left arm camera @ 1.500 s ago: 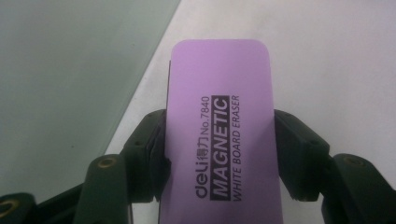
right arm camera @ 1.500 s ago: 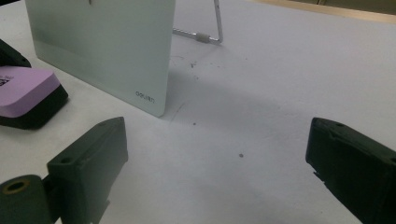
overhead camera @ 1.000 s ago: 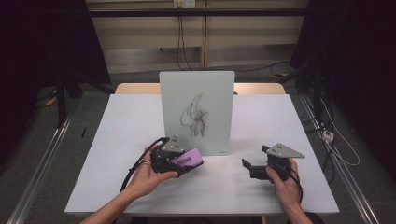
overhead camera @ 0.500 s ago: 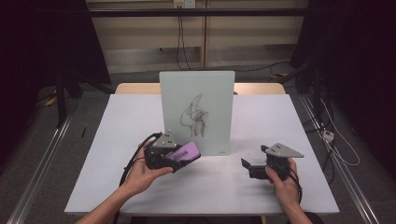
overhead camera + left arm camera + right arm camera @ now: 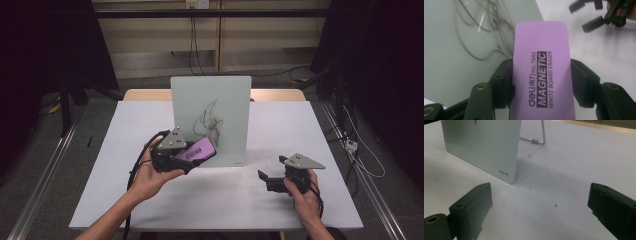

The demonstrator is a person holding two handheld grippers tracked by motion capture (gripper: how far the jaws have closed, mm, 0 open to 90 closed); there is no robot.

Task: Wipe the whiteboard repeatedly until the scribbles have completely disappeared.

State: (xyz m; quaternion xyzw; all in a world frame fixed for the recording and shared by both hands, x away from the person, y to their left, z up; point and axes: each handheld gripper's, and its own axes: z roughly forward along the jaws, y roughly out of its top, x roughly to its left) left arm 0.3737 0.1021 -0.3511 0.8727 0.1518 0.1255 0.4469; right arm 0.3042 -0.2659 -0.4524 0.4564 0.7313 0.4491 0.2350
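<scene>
A small whiteboard [image 5: 212, 117] stands upright at the table's middle, with black scribbles [image 5: 207, 122] on its face. My left gripper [image 5: 192, 159] is shut on a purple whiteboard eraser [image 5: 199, 149], held just off the board's lower left. In the left gripper view the eraser [image 5: 544, 75] sits clamped between both jaws, the scribbled board [image 5: 469, 37] behind it. My right gripper [image 5: 265, 178] rests open near the table's front right, nothing between its jaws. In the right gripper view the board's lower corner [image 5: 506, 173] is ahead to the left.
The white table [image 5: 310, 135] has bare surface right of the board and along the front edge. A wire stand [image 5: 541, 137] props the board from behind. Cables trail from both grippers. Dark curtains flank the table.
My left gripper has lifted the eraser and tilted it up toward the board's lower left. The right gripper has stayed in place.
</scene>
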